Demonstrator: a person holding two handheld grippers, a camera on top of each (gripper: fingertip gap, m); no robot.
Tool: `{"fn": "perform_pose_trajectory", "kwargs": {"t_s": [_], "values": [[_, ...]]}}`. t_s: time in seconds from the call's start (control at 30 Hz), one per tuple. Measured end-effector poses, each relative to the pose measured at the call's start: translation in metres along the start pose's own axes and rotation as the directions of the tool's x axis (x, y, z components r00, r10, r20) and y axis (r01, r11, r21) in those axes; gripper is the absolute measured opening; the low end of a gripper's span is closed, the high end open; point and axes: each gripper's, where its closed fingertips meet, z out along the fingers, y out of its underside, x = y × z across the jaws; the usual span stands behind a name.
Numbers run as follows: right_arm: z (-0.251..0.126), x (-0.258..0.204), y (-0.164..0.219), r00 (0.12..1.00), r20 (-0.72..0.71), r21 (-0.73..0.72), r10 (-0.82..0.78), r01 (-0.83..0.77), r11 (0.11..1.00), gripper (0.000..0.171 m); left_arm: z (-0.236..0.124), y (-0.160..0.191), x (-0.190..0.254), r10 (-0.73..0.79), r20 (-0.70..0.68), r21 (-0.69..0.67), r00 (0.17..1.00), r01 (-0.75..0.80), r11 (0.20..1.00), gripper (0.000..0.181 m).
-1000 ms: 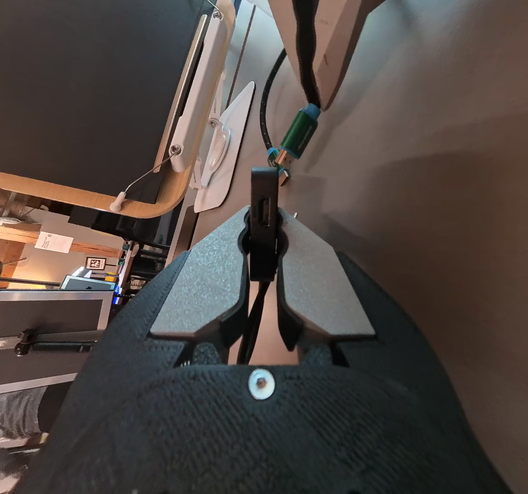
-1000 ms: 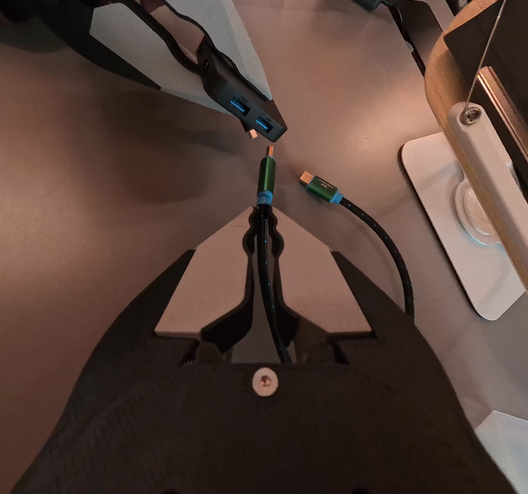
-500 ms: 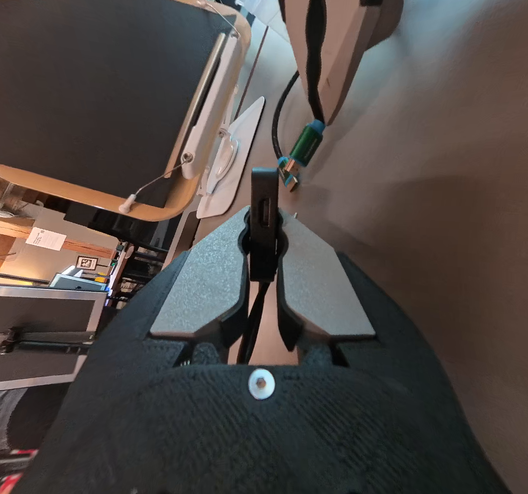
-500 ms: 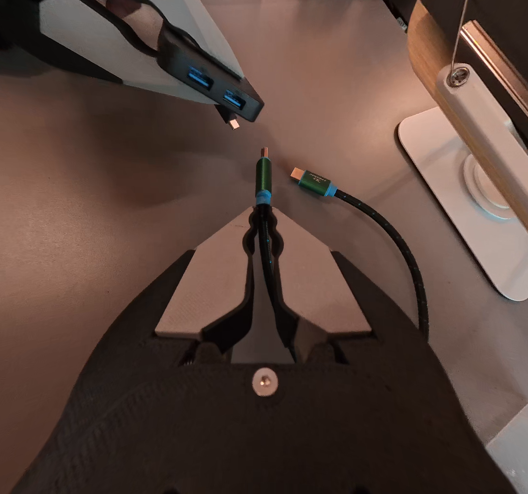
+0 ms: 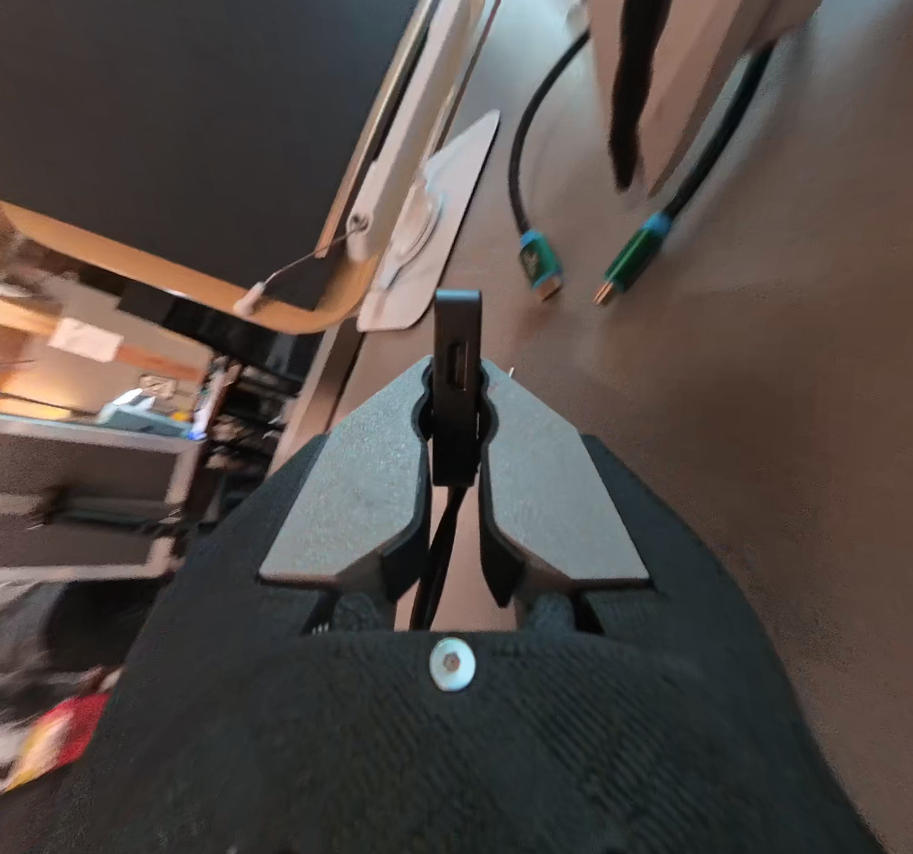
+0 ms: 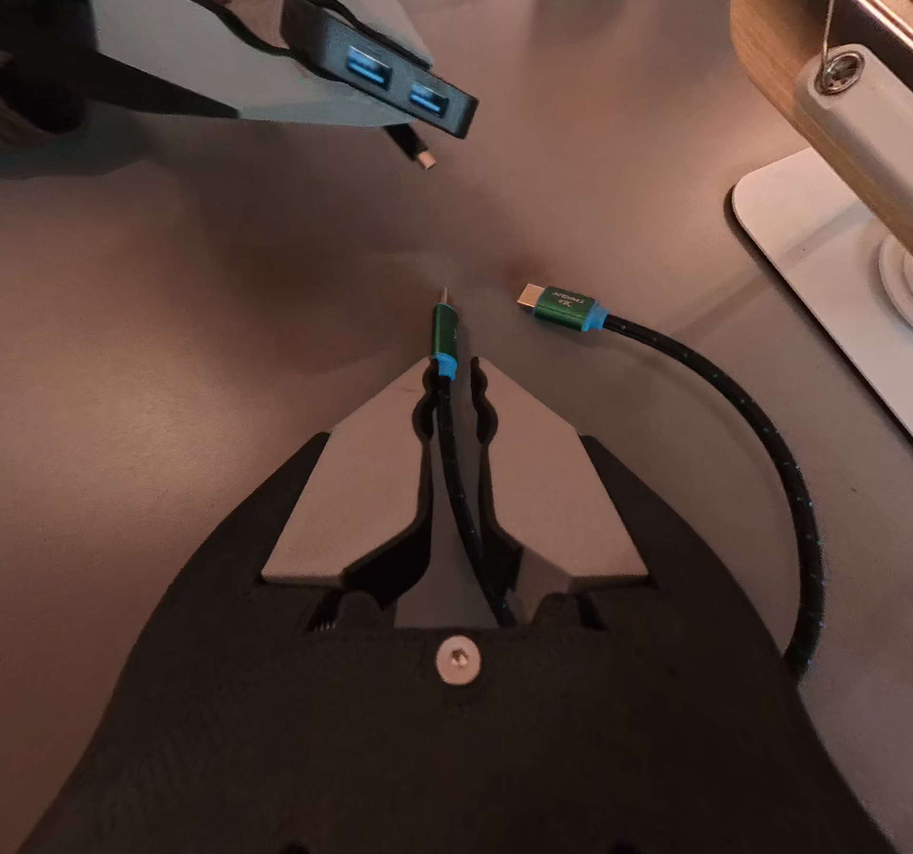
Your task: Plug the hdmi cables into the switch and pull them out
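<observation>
Whereas the right gripper [image 6: 452, 360] clamped the cable [image 6: 447, 440] half a second ago, its fingers have now parted, the plug [image 6: 444, 331] lying loose against one finger. The left gripper [image 5: 457, 373] remains clenched on the switch [image 5: 457, 336], now farther off. A second plug [image 6: 563, 309] rests on the desk [image 6: 197, 336]. Judgement: unplugging done, cable being released.

Left wrist view: low, rolled sideways, close over desk [image 5: 741, 435]. Right wrist view: steeply downward, near. Both share the two green plugs [image 5: 538, 262] [image 6: 568, 309] and opposite gripper.
</observation>
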Motion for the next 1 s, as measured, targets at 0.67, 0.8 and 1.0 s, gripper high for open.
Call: {"fn": "perform_pose_trajectory", "kwargs": {"t_s": [0.67,0.8,1.0], "values": [[-0.008,-0.044,-0.062,0.986,-0.010,0.264,-0.168,0.165,0.950,0.024,0.000,-0.027,0.029,0.296,-0.027,-0.029,0.955,-0.297,0.955,0.012],[-0.009,-0.035,-0.056,0.991,-0.008,0.234,-0.132,0.130,0.963,0.024,0.000,-0.028,0.028,0.277,-0.032,-0.024,0.960,-0.278,0.960,0.012],[-0.004,-0.005,-0.033,0.989,-0.117,0.140,-0.085,0.101,0.985,0.008,-0.004,-0.029,0.027,0.168,-0.069,0.022,0.983,-0.167,0.986,0.011]]}}
